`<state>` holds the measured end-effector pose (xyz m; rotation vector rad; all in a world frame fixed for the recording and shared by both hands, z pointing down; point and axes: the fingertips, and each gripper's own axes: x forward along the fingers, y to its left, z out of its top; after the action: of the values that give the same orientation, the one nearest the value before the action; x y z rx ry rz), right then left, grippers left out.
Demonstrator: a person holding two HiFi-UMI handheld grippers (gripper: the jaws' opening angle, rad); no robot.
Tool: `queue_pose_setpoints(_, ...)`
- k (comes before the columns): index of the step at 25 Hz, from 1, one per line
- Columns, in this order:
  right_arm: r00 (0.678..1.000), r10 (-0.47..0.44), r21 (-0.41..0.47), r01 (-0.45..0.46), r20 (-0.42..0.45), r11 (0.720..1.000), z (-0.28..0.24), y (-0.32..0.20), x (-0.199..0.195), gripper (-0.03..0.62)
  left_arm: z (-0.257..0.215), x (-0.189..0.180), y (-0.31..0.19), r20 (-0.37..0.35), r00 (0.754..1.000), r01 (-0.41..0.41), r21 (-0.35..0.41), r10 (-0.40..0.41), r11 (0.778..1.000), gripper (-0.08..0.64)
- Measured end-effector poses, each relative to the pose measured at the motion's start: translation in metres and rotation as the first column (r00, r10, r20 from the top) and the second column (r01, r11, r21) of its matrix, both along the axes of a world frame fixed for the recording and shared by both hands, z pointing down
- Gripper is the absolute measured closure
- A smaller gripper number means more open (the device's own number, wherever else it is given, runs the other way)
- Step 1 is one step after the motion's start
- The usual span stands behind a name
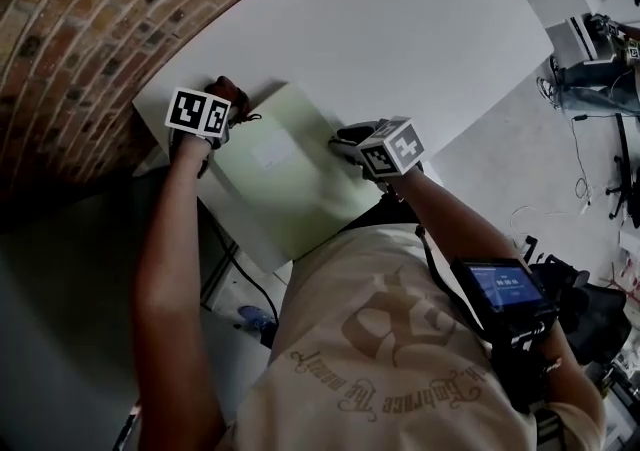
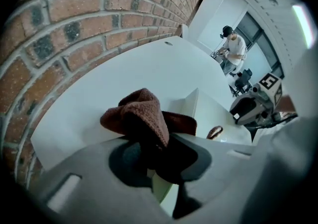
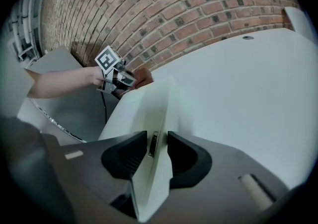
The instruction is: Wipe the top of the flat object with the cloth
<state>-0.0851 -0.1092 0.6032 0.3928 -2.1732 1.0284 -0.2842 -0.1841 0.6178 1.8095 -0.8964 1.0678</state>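
Pale green flat object lies on the white tabletop, near the tabletop's edge closest to the person. Right gripper is clamped on the flat object's right edge, with the sheet sandwiched between both pads. Left gripper is pinching a bunched brown cloth, which sits at the flat object's far-left corner and touches it there. Grippers are on opposite sides of the flat object. Brick wall is beyond the flat object's far side.
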Motion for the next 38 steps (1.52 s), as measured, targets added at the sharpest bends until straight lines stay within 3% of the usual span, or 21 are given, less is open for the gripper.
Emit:
queue_pose_setpoints(11,1.0,0.005,0.007,-0.005,-0.005,1.0,0.003,-0.002,-0.001,0.454,0.0,-0.084,0.06,0.117,0.98,0.163,0.009,-0.163,0.987,0.479)
queue_pose_setpoints(14,1.0,0.013,0.006,-0.013,0.003,1.0,0.002,-0.004,-0.002,0.454,-0.009,-0.1,0.069,0.167,0.965,0.201,0.037,-0.204,0.979,0.479)
queue_pose_setpoints(16,1.0,0.021,0.006,-0.021,0.01,1.0,0.001,-0.005,-0.003,0.454,-0.027,-0.099,0.068,0.157,0.961,0.216,0.079,-0.226,0.973,0.479)
queue_pose_setpoints(20,0.999,0.035,0.007,-0.035,0.019,0.999,0.002,-0.004,-0.004,0.454,-0.066,-0.061,0.055,0.084,0.979,0.172,0.161,-0.187,0.972,0.479)
queue_pose_setpoints(24,0.999,0.045,0.008,-0.045,0.016,0.999,0.005,-0.007,0.0,0.454,-0.077,0.006,0.032,0.04,0.998,0.037,0.193,-0.046,0.981,0.479)
queue_pose_setpoints(33,0.998,0.054,-0.008,-0.053,0.039,0.999,0.004,-0.004,-0.006,0.451,-0.066,0.134,-0.003,-0.06,0.988,-0.132,0.18,0.145,0.975,0.479)
queue_pose_setpoints(38,0.997,0.057,-0.011,-0.057,0.042,0.998,0.005,-0.004,-0.009,0.453,-0.038,0.15,-0.008,-0.023,0.987,-0.158,0.128,0.162,0.979,0.479)
